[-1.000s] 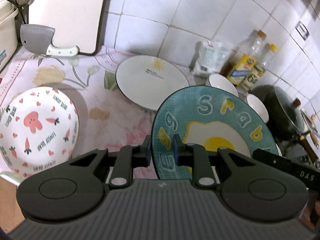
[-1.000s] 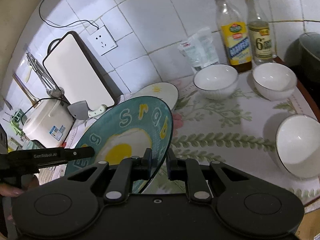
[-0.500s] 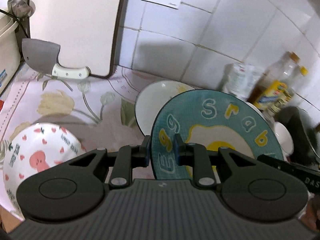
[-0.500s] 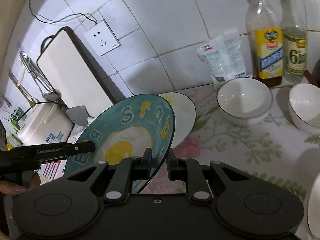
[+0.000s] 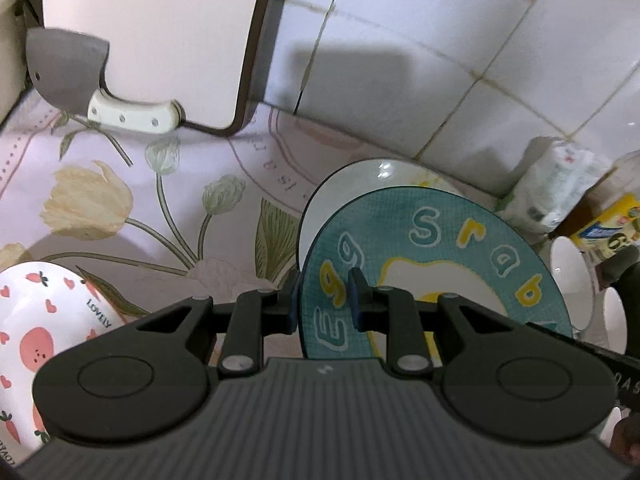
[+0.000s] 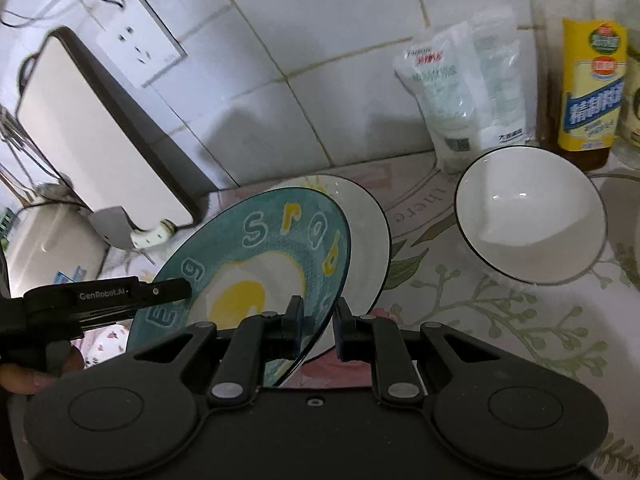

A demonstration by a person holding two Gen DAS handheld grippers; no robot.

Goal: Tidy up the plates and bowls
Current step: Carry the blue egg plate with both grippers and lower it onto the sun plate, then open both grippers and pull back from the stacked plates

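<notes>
1. Left wrist view. The left gripper (image 5: 324,304) sits at lower centre, its blue pads clamped on the near rim of the teal egg plate (image 5: 440,256), one finger on each face. The plate is held tilted, its printed face turned toward the right of the frame.
2. Directly behind the plate, at centre right, lies a white plate (image 5: 344,188) with a dark rim, flat on the floral tablecloth (image 5: 160,200); the teal plate overlaps it. Whether the two touch cannot be told.
3. At lower left sits a white bowl with carrot and heart prints (image 5: 48,320). At upper left a cleaver (image 5: 80,80) with a white handle leans by a white cutting board (image 5: 152,32) propped on the tiled wall.
4. Right wrist view. The right gripper (image 6: 318,326) at lower centre grips the opposite edge of the same teal egg plate (image 6: 256,260), rim between the pads.
5. The left gripper's arm (image 6: 104,294), marked GenRobot, enters from the left edge.
6. At right stands a white bowl (image 6: 528,216), well apart from the plates. Behind it are a plastic pouch (image 6: 464,88) and a yellow-labelled bottle (image 6: 580,80).
</notes>
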